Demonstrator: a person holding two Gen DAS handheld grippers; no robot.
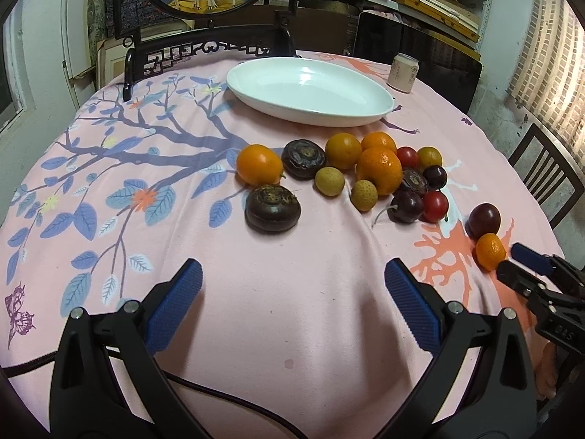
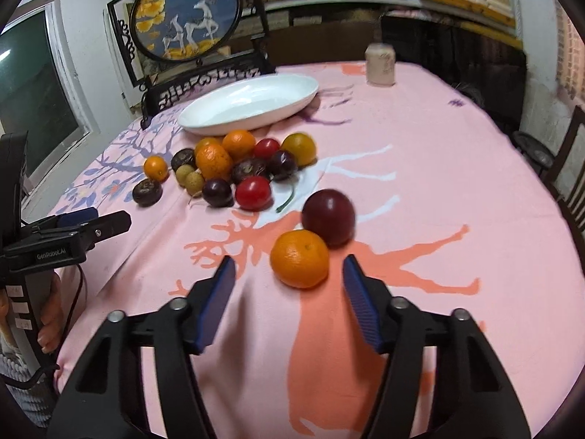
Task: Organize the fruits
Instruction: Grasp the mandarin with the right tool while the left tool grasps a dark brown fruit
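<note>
A pile of mixed fruit [image 1: 365, 175] lies on the pink tablecloth in front of an empty white oval dish [image 1: 310, 89], also in the right wrist view [image 2: 252, 104]. A small orange [image 2: 299, 263] and a dark plum [image 2: 329, 216] lie apart from the pile, touching each other. My right gripper [image 2: 289, 274] is open, its fingertips either side of the small orange's near edge. In the left wrist view it [image 1: 519, 259] sits right beside that orange [image 1: 490, 251]. My left gripper [image 1: 292, 274] is open and empty over bare cloth, short of the pile.
A pale can [image 1: 402, 73] stands behind the dish at the far right. A framed deer screen on a black carved stand [image 2: 186, 18] stands at the table's far edge. A dark chair [image 1: 548, 175] is at the right. A black cable [image 1: 226, 395] crosses the near cloth.
</note>
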